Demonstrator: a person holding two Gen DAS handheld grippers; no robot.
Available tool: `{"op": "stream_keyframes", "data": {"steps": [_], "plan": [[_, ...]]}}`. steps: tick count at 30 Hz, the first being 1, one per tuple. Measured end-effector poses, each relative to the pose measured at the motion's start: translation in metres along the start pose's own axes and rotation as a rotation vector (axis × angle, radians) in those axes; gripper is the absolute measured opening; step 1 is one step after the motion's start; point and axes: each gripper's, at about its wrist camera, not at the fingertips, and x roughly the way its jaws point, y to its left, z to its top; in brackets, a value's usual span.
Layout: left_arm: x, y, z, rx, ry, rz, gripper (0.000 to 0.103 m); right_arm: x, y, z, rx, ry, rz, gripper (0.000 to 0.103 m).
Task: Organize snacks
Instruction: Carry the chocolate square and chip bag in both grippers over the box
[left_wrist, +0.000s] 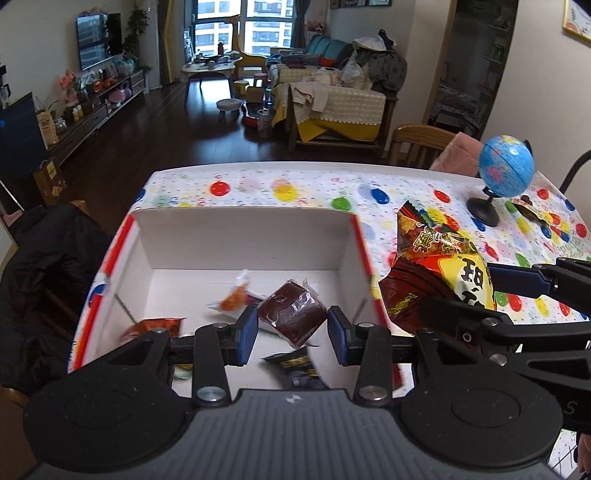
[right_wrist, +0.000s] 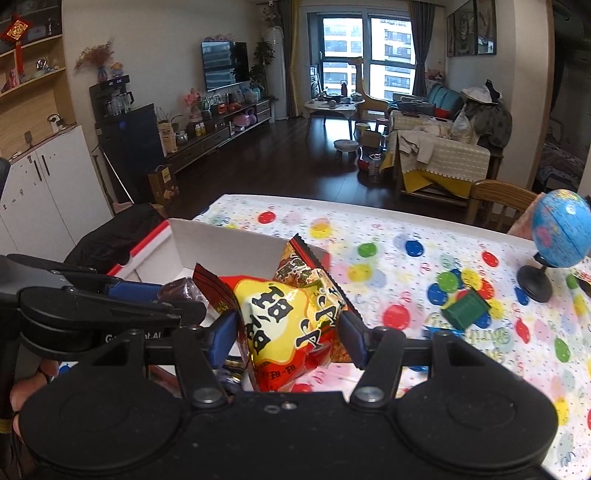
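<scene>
Snacks over white box

Left wrist: left gripper (left_wrist: 291, 334) spread wide above box (left_wrist: 243, 243); brown snack (left_wrist: 293, 319) loose between pads, untouched. Dotted tablecloth (left_wrist: 258, 188); globe (left_wrist: 506, 170) at two o'clock.

Right wrist: right gripper (right_wrist: 288, 334) pinching red-yellow packet (right_wrist: 291, 325); living room beyond.

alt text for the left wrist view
The left hand-held gripper, open, hangs over a white box with a brown snack between its fingers. At right, the right hand-held gripper grips a red-yellow bag.
</scene>
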Motion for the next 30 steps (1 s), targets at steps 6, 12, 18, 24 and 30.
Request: {"op": "stream_keyframes", "data": {"steps": [6, 12, 18, 24, 30], "plan": [[0.002, 0.031, 0.000, -0.011, 0.004, 0.022, 0.040, 0.013, 0.023, 0.005, -0.010, 0.008, 0.011, 0.059], [0.008, 0.062, 0.001, -0.024, 0.014, 0.046, 0.040, 0.030, 0.043, 0.007, -0.012, 0.023, 0.011, 0.059], [0.020, 0.088, 0.000, -0.037, 0.037, 0.070, 0.040, 0.045, 0.057, 0.006, -0.002, 0.045, 0.009, 0.059], [0.033, 0.106, -0.003, -0.042, 0.066, 0.087, 0.040, 0.062, 0.068, 0.005, -0.002, 0.068, 0.007, 0.059], [0.046, 0.115, -0.007, -0.037, 0.091, 0.093, 0.040, 0.078, 0.074, 0.002, 0.005, 0.093, 0.003, 0.059]]}}
